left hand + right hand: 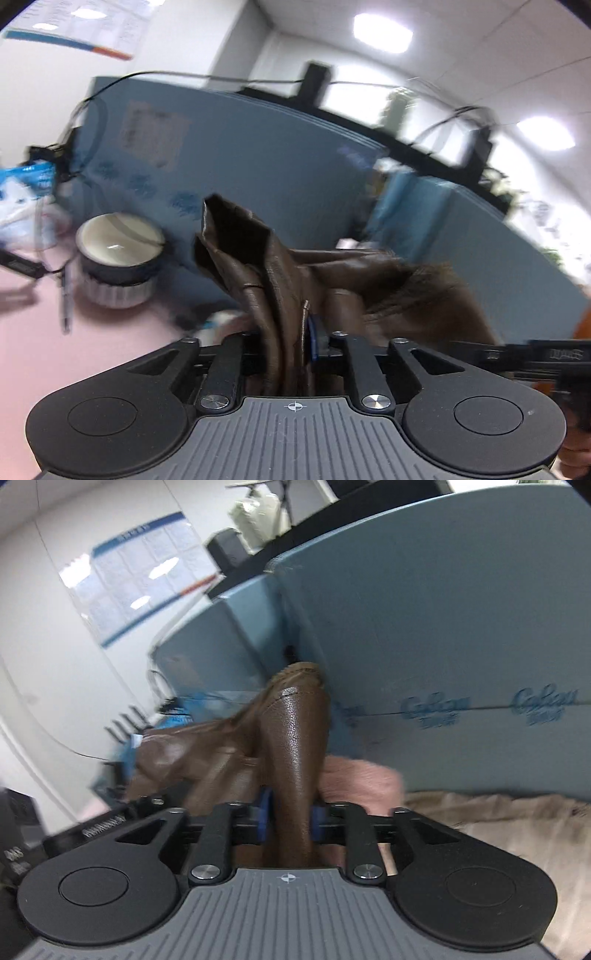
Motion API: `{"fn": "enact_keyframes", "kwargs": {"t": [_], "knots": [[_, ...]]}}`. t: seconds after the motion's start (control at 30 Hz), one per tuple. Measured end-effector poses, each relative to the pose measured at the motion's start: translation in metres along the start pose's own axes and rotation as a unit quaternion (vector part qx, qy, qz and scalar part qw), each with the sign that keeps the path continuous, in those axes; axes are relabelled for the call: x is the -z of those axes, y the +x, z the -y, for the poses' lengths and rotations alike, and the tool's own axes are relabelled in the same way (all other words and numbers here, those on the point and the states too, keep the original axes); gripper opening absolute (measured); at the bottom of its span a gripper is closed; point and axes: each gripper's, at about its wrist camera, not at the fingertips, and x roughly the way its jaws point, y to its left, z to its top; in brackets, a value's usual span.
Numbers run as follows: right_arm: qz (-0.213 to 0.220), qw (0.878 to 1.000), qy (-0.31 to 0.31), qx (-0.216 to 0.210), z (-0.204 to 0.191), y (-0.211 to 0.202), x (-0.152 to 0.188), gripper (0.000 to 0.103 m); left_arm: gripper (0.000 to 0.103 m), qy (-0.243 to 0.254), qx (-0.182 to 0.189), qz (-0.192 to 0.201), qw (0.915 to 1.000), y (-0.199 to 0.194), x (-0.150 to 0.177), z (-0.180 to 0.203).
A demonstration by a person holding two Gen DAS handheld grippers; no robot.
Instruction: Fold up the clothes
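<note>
A brown leather-like garment (280, 280) is held up off the pink table (110, 343) by both grippers. My left gripper (291, 343) is shut on a bunched edge of it, with folds and a furry brown part (436, 295) hanging to the right. My right gripper (290, 819) is shut on another edge of the brown garment (295, 738), which rises between the blue pads (264, 812). The other gripper shows at the left edge of the right wrist view (96, 830) and at the right edge of the left wrist view (546, 358).
A round white and black container (118, 254) and a pen (66, 299) sit on the pink table at the left. Blue foam panels (258, 166) stand behind. A pink fluffy garment (358, 779) and a beige cloth (498, 823) lie at the right.
</note>
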Motion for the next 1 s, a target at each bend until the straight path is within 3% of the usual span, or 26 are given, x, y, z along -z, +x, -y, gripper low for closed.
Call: {"fn": "enact_keyframes", "kwargs": {"t": [0.03,0.1,0.17,0.2,0.27,0.4,0.47,0.57,0.67,0.8,1.0], "knots": [[-0.005,1.0,-0.005,0.021,0.004,0.003,0.0,0.043,0.03,-0.003,-0.012,-0.003,0.9999,0.002,0.0,-0.004],[-0.016,0.999,-0.009,0.042,0.011,0.006,0.004,0.044,0.04,0.006,-0.029,-0.016,0.9994,0.003,-0.001,-0.005],[-0.014,0.999,-0.012,0.046,0.013,-0.001,0.007,0.053,0.055,0.006,-0.045,-0.015,0.9989,-0.001,-0.005,-0.001],[-0.01,0.999,-0.014,0.048,0.013,-0.005,0.008,0.062,0.058,0.001,-0.048,-0.005,0.9988,-0.005,-0.007,0.001],[0.0,0.998,-0.026,0.053,0.01,-0.017,0.013,0.071,0.082,-0.001,-0.067,0.022,0.9975,-0.015,-0.009,0.01],[0.013,0.997,-0.046,0.065,0.006,-0.047,0.031,0.084,0.09,0.04,-0.112,0.073,0.9902,-0.049,-0.003,0.043],[0.013,0.996,-0.056,0.065,0.005,-0.064,0.048,0.086,0.101,0.055,-0.138,0.091,0.9847,-0.071,0.011,0.06],[-0.021,0.996,-0.065,0.051,0.004,-0.069,0.081,0.087,0.101,0.057,-0.153,0.075,0.9838,-0.092,0.042,0.077],[-0.063,0.995,-0.067,0.048,0.004,-0.065,0.114,0.087,0.101,0.044,-0.166,0.028,0.9847,-0.096,0.073,0.082],[-0.098,0.989,-0.098,0.04,0.0,-0.06,0.148,0.087,0.101,0.035,-0.203,0.004,0.9786,-0.114,0.103,0.093],[-0.082,0.98,-0.163,0.079,-0.006,-0.049,0.177,0.089,0.101,-0.001,-0.304,-0.029,0.9521,-0.132,0.153,0.117]]}}
